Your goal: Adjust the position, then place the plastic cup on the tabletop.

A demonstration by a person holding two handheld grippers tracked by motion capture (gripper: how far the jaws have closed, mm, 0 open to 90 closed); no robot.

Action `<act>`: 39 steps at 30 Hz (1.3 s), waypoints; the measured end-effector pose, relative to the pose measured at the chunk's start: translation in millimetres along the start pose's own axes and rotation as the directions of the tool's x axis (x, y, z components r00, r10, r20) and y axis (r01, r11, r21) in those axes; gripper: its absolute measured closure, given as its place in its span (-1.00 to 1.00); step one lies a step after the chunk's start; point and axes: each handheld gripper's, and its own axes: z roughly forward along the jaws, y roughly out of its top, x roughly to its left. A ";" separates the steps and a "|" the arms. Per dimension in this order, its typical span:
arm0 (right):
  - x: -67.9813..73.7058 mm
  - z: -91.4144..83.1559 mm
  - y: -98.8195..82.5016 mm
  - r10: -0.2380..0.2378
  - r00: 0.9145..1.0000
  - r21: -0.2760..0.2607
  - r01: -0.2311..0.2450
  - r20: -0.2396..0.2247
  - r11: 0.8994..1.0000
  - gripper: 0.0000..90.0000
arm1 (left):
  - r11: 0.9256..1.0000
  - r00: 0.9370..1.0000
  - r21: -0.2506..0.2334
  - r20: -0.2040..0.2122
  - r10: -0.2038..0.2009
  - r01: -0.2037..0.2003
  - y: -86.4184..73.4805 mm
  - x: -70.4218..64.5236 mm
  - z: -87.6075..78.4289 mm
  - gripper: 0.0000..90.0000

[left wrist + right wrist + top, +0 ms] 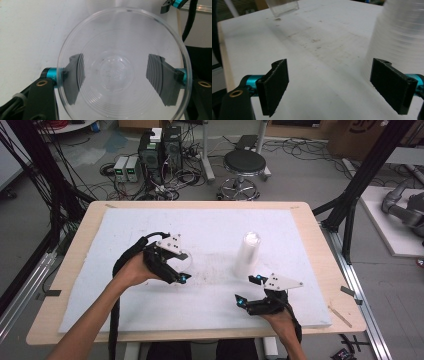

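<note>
A clear plastic cup [190,261] hangs a little above the white foam board [210,227], left of centre, with my left gripper [183,267] shut on it. In the left gripper view I look into the cup's mouth [117,30], and both pads [75,77] press its outer wall. A tall stack of clear cups [246,254] stands upright right of centre. My right gripper [247,289] is open just in front of the stack, near the board's front edge. In the right gripper view its jaws [332,85] hold nothing and the stack [402,35] rises beyond the right pad.
The board lies on a wooden table [320,270]. Behind the table stand a black stool [244,164], computer cases [160,150] and loose cables. Black frame posts [360,185] flank the table's sides.
</note>
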 end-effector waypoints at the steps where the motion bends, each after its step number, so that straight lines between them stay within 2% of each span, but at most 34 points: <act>1: -0.4 -0.5 -1.4 0.012 1.000 0.003 -0.012 0.010 1.000 -0.66 | 1.000 1.000 0.003 0.000 0.002 -0.002 -0.2 0.6 0.2 -0.32; 3: -2.6 -0.5 -4.4 0.010 0.999 0.006 -0.010 0.041 1.000 -0.66 | 1.000 1.000 0.004 -0.002 -0.001 0.001 -0.5 0.6 0.9 -0.32; 5: -3.1 -0.3 -7.9 0.027 0.998 0.012 -0.028 0.053 1.000 -0.66 | 0.999 1.000 0.031 -0.005 0.010 -0.010 -0.9 2.1 2.0 -0.32; 10: -3.4 1.0 -11.1 0.030 0.997 0.022 -0.032 0.075 0.999 -0.66 | 1.000 1.000 0.030 -0.006 0.003 -0.003 -1.5 3.2 2.5 -0.32; 16: -3.0 -0.8 -12.2 0.030 0.997 0.004 -0.031 0.077 1.000 -0.66 | 0.999 1.000 0.032 -0.002 0.000 0.000 -0.9 2.9 4.1 -0.32; 21: -2.7 -0.5 -12.2 0.032 0.997 0.009 -0.033 0.074 0.999 -0.66 | 0.999 1.000 0.039 -0.004 0.009 -0.009 -0.1 1.9 5.0 -0.32; 34: -3.4 -1.3 -12.4 0.037 0.997 0.003 -0.038 0.068 0.999 -0.66 | 0.999 1.000 0.039 -0.014 0.001 0.000 -1.1 2.2 4.3 -0.31; 39: -3.4 -1.1 -12.4 0.033 0.997 0.003 -0.033 0.066 0.999 -0.66 | 0.998 1.000 0.058 -0.021 0.007 -0.006 -1.2 3.3 7.6 -0.31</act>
